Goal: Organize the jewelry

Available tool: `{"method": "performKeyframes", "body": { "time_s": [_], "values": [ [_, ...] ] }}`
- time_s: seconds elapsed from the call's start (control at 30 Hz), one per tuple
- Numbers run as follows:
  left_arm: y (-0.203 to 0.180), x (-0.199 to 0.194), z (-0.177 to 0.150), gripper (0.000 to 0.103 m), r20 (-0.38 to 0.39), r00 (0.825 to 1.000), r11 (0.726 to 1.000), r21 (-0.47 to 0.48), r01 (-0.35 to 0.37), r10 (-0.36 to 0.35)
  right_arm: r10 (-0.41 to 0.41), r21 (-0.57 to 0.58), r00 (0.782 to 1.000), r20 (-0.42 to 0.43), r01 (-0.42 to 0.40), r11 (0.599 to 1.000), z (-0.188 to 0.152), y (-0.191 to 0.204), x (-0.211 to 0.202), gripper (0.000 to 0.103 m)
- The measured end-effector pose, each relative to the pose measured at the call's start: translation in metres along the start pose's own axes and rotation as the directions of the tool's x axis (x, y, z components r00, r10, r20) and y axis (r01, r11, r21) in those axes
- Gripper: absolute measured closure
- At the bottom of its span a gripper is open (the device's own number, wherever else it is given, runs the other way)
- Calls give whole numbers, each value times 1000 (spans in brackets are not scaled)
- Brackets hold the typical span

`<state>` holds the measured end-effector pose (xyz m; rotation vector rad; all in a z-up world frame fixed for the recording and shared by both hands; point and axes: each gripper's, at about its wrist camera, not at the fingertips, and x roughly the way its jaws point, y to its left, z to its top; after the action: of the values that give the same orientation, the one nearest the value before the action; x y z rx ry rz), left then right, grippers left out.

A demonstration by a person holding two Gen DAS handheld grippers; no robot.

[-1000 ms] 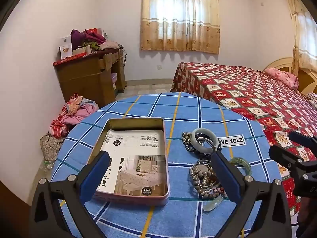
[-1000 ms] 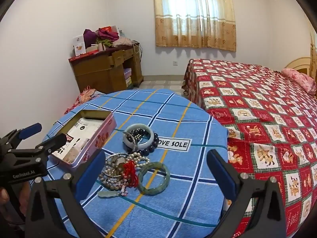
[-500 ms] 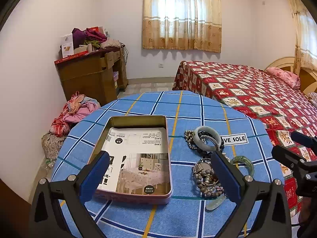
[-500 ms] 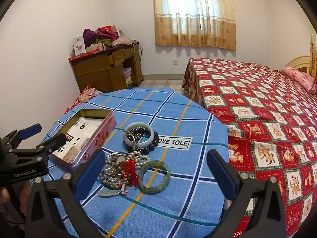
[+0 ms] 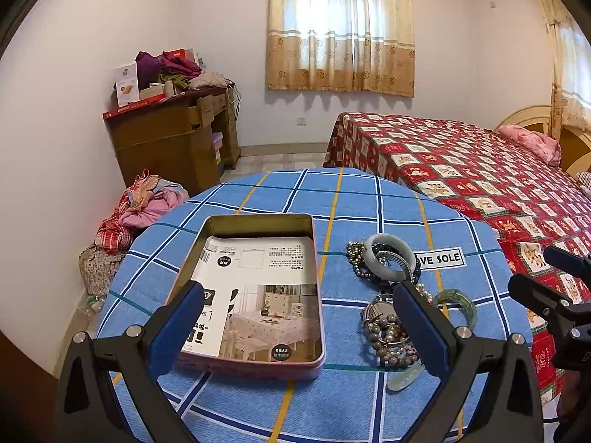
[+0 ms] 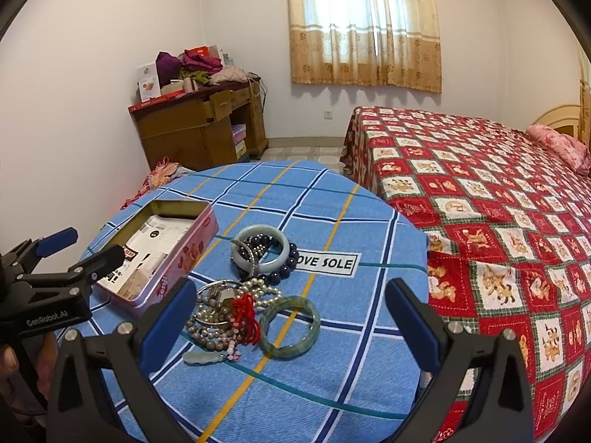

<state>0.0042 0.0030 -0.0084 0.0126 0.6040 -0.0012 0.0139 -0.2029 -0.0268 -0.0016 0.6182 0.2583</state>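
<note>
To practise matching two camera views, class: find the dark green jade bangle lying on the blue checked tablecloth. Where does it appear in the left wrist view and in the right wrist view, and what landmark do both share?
Left wrist view: green bangle lies right of centre, just beyond the right-hand fingertip, partly hidden.
Right wrist view: green bangle lies centre, fully visible, right of the red tassel.
Shared landmark: the "SOLE" label.

Your round table point(image 5: 258, 402) wears a blue checked cloth with a "LOVE SOLE" label point(image 6: 327, 263). On its left lies an open pink tin point(image 5: 255, 291). To its right you have a heap of jewelry point(image 6: 255, 295): pale bangle point(image 6: 260, 249) farthest, green bangle point(image 6: 290, 326) nearest.
</note>
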Motion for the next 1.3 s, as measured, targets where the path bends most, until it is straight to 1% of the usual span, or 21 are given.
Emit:
{"method": "performKeyframes", "body": {
  "time_s": [0.57,1.0,1.13,1.3],
  "values": [
    [3,3,-3,1,-5,1000,1000,1,-5,5,-1,0,1000,0,1,1000,0,0,0,0],
    [-1,10,-6,1,-21,1000,1000,7,-5,5,-1,3,1000,-5,1,1000,-1,-3,0,0],
    [-4,14,-8,1,-28,1000,1000,11,-2,2,-6,7,1000,-8,6,1000,-5,-7,4,0],
    [-10,24,-12,1,-50,999,1000,23,4,-3,-22,13,999,-33,22,1000,-10,-12,15,0]
  ]
}}
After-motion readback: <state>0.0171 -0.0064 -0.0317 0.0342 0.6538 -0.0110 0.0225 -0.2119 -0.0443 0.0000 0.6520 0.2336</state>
